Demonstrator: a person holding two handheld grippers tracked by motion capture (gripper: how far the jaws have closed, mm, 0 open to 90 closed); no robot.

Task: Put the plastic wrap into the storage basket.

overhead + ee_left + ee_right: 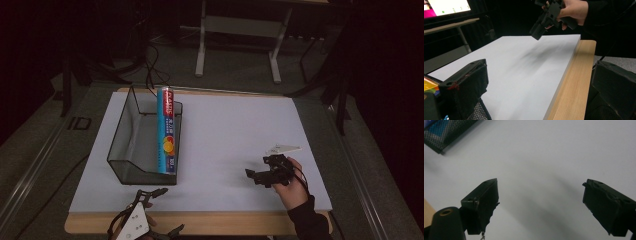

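Two black grippers hang over the white board (225, 135) with jaws spread wide: left gripper (159, 214), right gripper (257, 176). One tall blue roll box (167, 131) seems to lean inside the black wire-mesh basket (122, 142).

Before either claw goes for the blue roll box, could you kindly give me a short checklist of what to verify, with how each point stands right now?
1. Left claw open: ok, its jaws stand wide apart in the left gripper view, nothing between them.
2. Right claw open: ok, jaws spread, nothing held.
3. Blue roll box reachable: ok, it leans against the right wall of the mesh tray, its top end above the rim.
4. Path across the white board from the right claw to the tray: ok, nothing lies between.
5. Box standing firm: cannot tell, its lower end is hidden behind the mesh.
6. Anything else in the tray: cannot tell.
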